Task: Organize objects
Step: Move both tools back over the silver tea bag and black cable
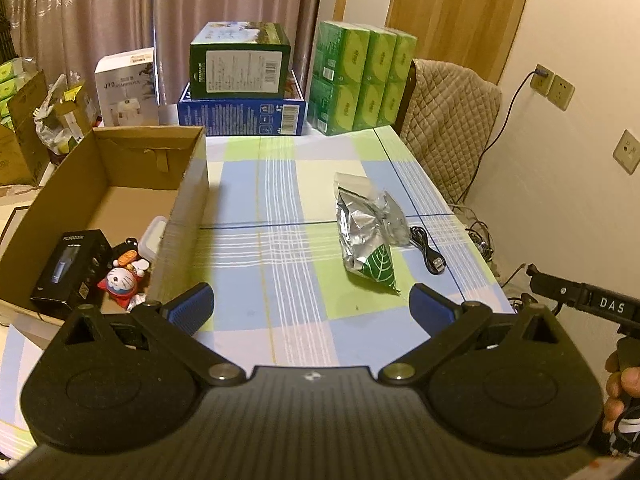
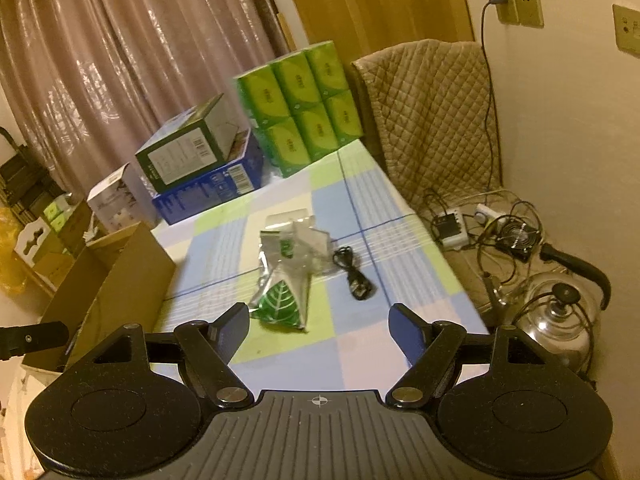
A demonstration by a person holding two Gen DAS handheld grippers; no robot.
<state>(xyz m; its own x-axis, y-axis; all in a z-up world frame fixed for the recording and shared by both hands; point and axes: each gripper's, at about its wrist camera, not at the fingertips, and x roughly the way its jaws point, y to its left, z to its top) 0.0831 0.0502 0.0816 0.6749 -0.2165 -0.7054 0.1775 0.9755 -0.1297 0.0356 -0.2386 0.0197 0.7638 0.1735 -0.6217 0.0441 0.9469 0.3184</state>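
A crumpled silver foil bag with a green leaf print (image 1: 368, 236) (image 2: 286, 280) lies on the checked tablecloth (image 1: 280, 248) (image 2: 360, 216). A coiled black USB cable (image 1: 430, 250) (image 2: 354, 274) lies just to its right. The open cardboard box (image 1: 120, 184) (image 2: 116, 284) on the left holds a black boxed device (image 1: 70, 268), a blue-and-red cat figurine (image 1: 120, 280) and a white container (image 1: 152, 236). My left gripper (image 1: 310, 304) is open above the cloth, short of the bag. My right gripper (image 2: 320, 324) is open too, with the bag just ahead of its left finger.
Stacked green and blue boxes (image 1: 240, 80) (image 2: 200, 160), a white box (image 1: 126, 88) and green tissue packs (image 1: 360, 76) (image 2: 300, 108) line the table's far edge. A quilt-covered chair (image 1: 448, 120) (image 2: 428, 112) stands right. Cables, a fan and a glass kettle (image 2: 556, 320) sit beside the table.
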